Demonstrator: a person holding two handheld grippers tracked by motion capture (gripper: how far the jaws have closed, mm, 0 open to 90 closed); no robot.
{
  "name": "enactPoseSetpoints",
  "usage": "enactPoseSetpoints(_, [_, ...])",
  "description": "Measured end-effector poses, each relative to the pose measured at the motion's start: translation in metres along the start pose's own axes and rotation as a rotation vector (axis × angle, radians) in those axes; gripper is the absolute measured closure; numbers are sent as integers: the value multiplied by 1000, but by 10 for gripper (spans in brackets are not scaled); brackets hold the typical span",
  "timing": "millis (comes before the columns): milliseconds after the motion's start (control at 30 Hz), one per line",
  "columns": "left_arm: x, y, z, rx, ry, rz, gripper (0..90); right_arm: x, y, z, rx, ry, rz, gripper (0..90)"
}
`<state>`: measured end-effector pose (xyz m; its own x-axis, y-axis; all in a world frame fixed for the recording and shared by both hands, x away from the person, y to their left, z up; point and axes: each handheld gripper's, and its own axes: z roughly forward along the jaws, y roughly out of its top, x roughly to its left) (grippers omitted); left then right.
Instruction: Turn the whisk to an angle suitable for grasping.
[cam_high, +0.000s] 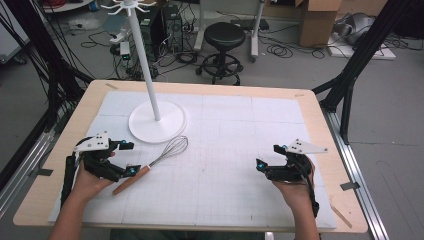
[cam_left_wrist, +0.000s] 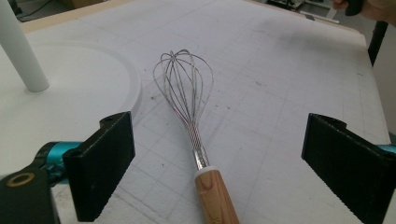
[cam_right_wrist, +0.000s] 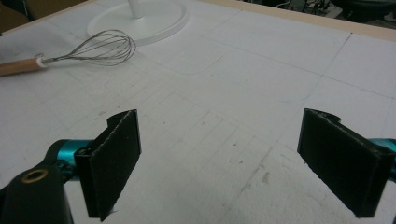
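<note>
Whisk flat on the mat, handle toward the near left

The whisk (cam_high: 159, 163) lies flat on the white gridded mat (cam_high: 225, 165) of the bench, slanting from near left to far right. Its handle is light brown wood with a pale collar; its balloon of thin steel wires points far right and ends just beside the round white stand base (cam_high: 172, 125)

White stand (cam_high: 156, 120) on gridded mat (cam_high: 240, 150) — black stool (cam_high: 225, 37) beyond table (cam_high: 320, 120).
</note>
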<state>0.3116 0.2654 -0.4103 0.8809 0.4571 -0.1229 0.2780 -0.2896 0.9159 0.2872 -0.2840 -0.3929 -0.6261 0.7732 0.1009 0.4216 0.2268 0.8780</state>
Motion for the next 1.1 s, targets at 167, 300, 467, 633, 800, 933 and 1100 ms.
enactPoseSetpoints(167, [-2, -1, 1, 39, 3, 5, 101, 0, -1, 1, 9, 1, -2, 121])
enactPoseSetpoints(300, [-6, -1, 0, 57, 2, 11, 101, 2, -1, 1, 11, 3, -4, 122])
enactPoseSetpoints(467, [-6, -5, 0, 87, 15, 7, 102, 5, 3, 3, 5, 3, -13, 122])
enactPoseSetpoints(633, [-5, -10, 4, 137, 31, -5, 113, 5, 4, 5, 12, 4, -12, 122])
enactPoseSetpoints(800, [-4, -15, 9, 203, 45, -12, 196, 5, 5, 7, 15, 3, -16, 122])
enactPoseSetpoints(933, [-2, -17, 13, 243, 46, -18, 289, 5, 5, 7, 18, 1, -17, 123])
enactPoseSetpoints(1100, [0, -20, 16, 293, 27, -37, 388, 5, 4, 6, 18, 1, -14, 122])
